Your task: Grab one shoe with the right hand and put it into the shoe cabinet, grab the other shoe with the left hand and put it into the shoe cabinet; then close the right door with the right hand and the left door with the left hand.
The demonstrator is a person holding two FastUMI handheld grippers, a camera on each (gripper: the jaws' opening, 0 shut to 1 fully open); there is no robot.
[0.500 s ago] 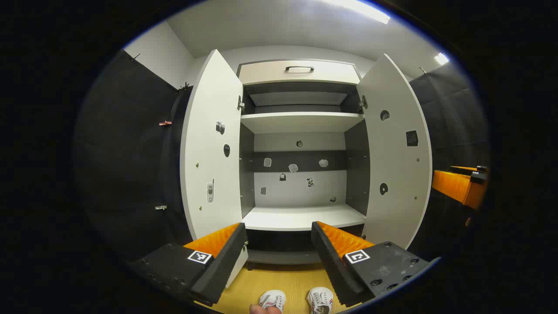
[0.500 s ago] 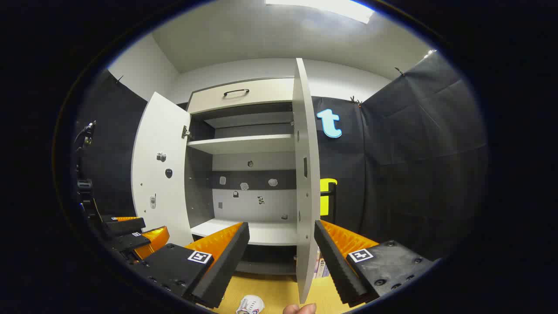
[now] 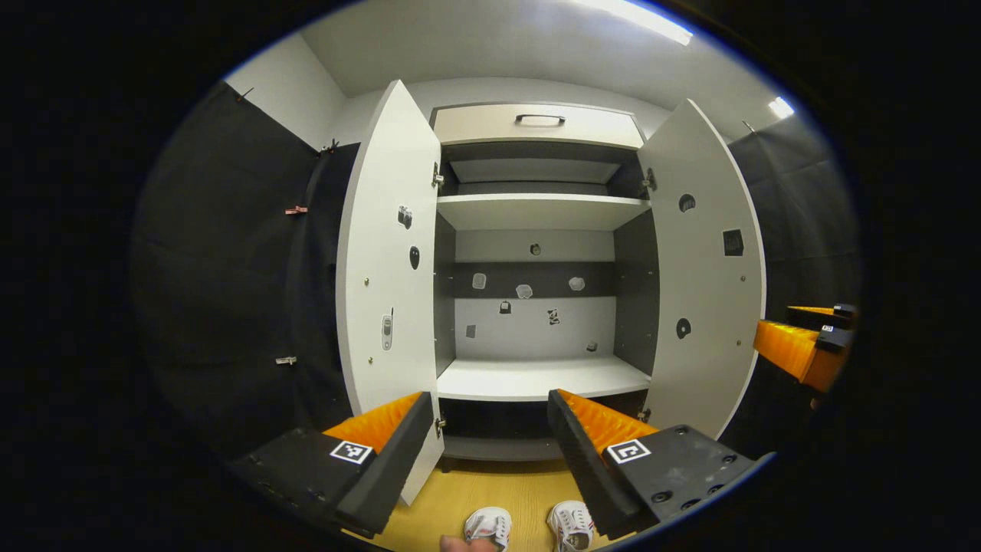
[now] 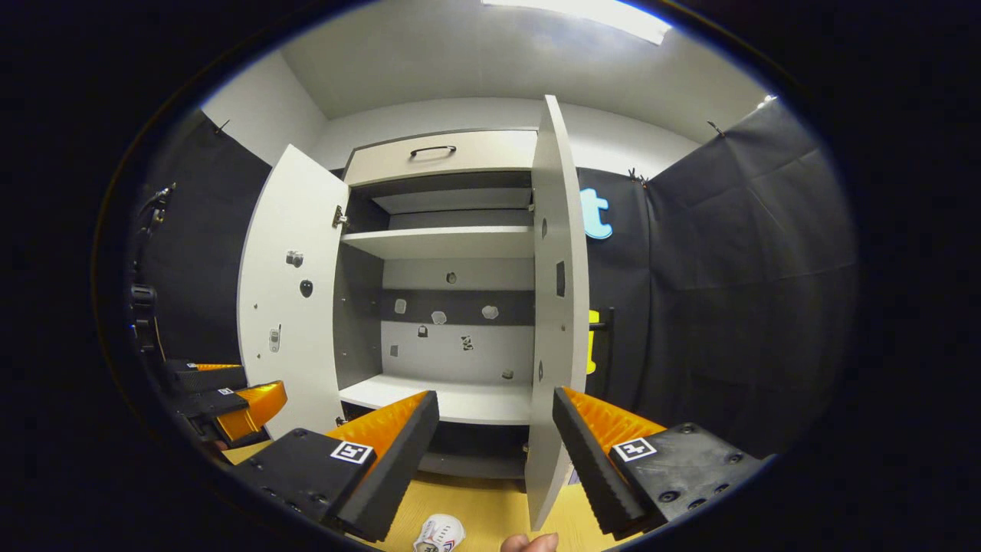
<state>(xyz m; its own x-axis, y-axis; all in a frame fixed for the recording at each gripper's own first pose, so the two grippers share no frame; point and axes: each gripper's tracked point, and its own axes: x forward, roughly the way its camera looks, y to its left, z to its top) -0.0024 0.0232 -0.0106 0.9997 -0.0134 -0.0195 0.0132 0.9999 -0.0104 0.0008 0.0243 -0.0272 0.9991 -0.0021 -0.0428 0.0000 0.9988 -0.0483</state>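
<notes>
The white shoe cabinet [image 3: 536,126] stands ahead with its left door [image 3: 387,284] and right door [image 3: 709,268] swung wide; its lower shelf [image 3: 540,378] is bare. Two white shoes [image 3: 489,526] [image 3: 571,524] lie side by side on the yellow floor below my left gripper [image 3: 490,448], which is open and holds nothing. In the right gripper view one white shoe [image 4: 438,532] lies on the floor under my open right gripper [image 4: 494,448]. The right door [image 4: 556,307] shows edge-on there, close ahead. The right gripper [image 3: 805,341] appears at the far right of the left gripper view.
Black cloth walls close in on both sides. An upper shelf [image 3: 540,208] and a top drawer with a dark handle [image 3: 539,118] sit above. The left gripper [image 4: 222,399] shows low left in the right gripper view. A fingertip [image 4: 529,543] peeks in at the bottom.
Both views have shifted slightly, with the cabinet sliding right in each and the shoes a little more in sight. Both grippers remain open.
</notes>
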